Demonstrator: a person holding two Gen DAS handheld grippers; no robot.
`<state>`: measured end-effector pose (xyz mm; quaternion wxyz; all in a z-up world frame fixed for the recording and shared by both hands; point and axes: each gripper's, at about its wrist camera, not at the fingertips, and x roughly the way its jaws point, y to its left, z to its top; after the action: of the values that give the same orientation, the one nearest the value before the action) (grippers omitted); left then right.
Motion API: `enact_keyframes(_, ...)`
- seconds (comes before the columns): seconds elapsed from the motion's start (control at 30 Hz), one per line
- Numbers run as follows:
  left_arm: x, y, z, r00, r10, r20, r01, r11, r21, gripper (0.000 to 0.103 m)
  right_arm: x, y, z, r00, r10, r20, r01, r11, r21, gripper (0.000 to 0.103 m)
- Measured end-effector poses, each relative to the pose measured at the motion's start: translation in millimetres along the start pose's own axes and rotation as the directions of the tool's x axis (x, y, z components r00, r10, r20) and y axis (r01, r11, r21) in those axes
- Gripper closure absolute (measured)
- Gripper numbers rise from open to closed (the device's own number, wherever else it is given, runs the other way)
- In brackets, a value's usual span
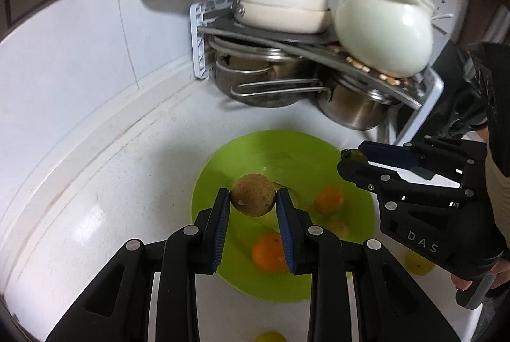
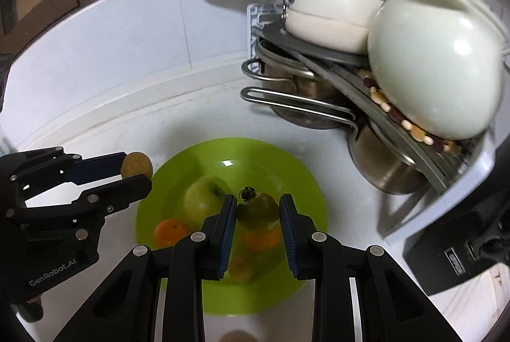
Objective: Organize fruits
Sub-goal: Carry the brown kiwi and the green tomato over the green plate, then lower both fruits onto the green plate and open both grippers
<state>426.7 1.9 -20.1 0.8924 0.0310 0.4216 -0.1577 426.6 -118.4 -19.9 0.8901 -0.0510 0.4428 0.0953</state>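
Note:
My left gripper (image 1: 253, 198) is shut on a round brown fruit (image 1: 252, 195) and holds it above the green plate (image 1: 223, 169). It also shows in the right wrist view (image 2: 135, 171) with the brown fruit (image 2: 137, 165). My right gripper (image 2: 258, 208) is shut on a small dark green fruit (image 2: 258, 211) with a stem, above the green plate (image 2: 287, 169). It shows in the left wrist view (image 1: 350, 158) at the right. On the plate lie two oranges (image 1: 267, 252) (image 1: 330, 200) and a green apple (image 2: 204, 201).
A dish rack (image 1: 204, 48) with steel pots, white pans and a white jug (image 1: 382, 32) stands at the back right on the white counter. Yellow fruits lie on the counter near the plate (image 1: 419, 263) (image 1: 271, 336). A dark appliance (image 2: 462, 246) stands at right.

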Motion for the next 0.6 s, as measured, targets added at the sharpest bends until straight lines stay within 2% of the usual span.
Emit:
enact_keyframes(0.27, 41, 14, 12, 0.998, -0.013, -0.066, 0.013, 1.000, -0.009, 0.073, 34, 0, 13, 0.999, 0.004, -0.049, -0.004, 1.000, -0.009, 0.074)
enact_keyframes(0.6, 64, 17, 20, 0.994, -0.044, -0.101, 0.042, 0.999, -0.015, 0.073, 60, -1, 17, 0.996, 0.018, -0.086, -0.016, 1.000, 0.014, 0.074)
